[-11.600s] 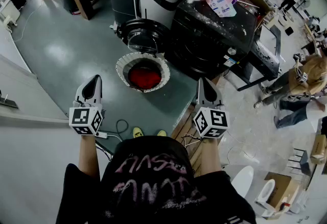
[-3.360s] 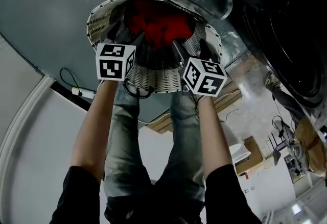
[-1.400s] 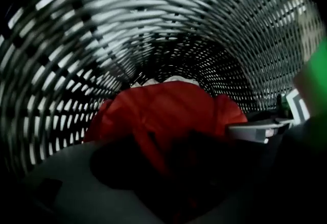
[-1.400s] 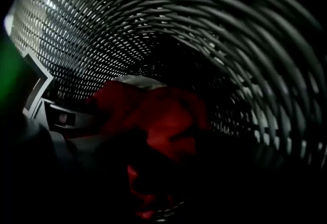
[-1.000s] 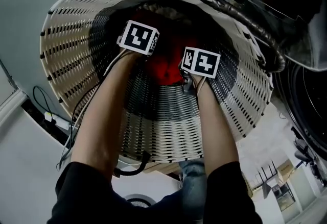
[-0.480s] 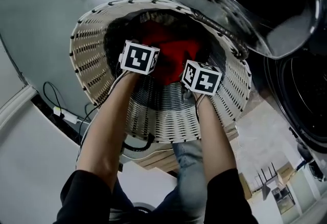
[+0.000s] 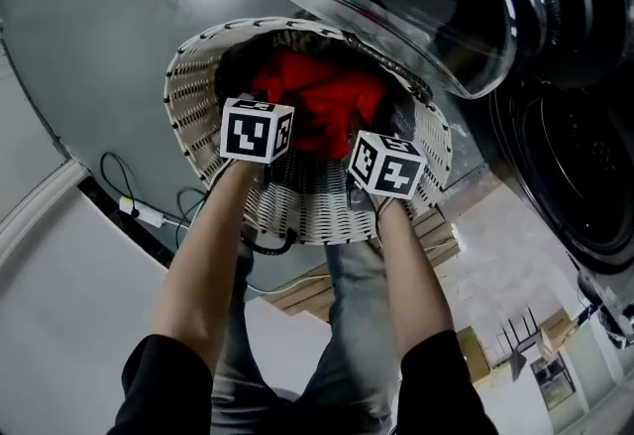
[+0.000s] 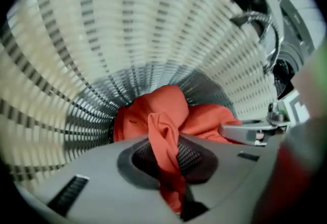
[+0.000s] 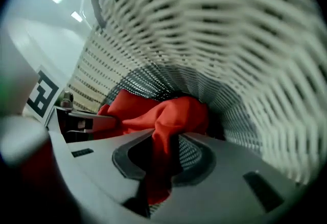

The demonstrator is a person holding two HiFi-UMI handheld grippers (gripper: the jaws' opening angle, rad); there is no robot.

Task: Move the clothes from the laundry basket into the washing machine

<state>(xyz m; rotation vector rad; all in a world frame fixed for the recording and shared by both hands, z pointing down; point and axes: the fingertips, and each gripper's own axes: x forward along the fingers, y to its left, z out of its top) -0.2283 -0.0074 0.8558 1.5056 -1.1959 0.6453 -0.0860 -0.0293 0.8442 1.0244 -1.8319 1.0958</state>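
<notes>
as left gripper (image 8: 164,159) and right gripper (image 9: 162,159) point down, both clamp red cloth (image 7: 327,98).

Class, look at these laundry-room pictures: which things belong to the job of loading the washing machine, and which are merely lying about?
Job in hand:
- red garment
- laundry basket
- washing machine
- left claw, which has just been closing and pinches the garment
- right claw, pinching it too

Lying about:
- power strip on the floor
- wooden boards
</notes>
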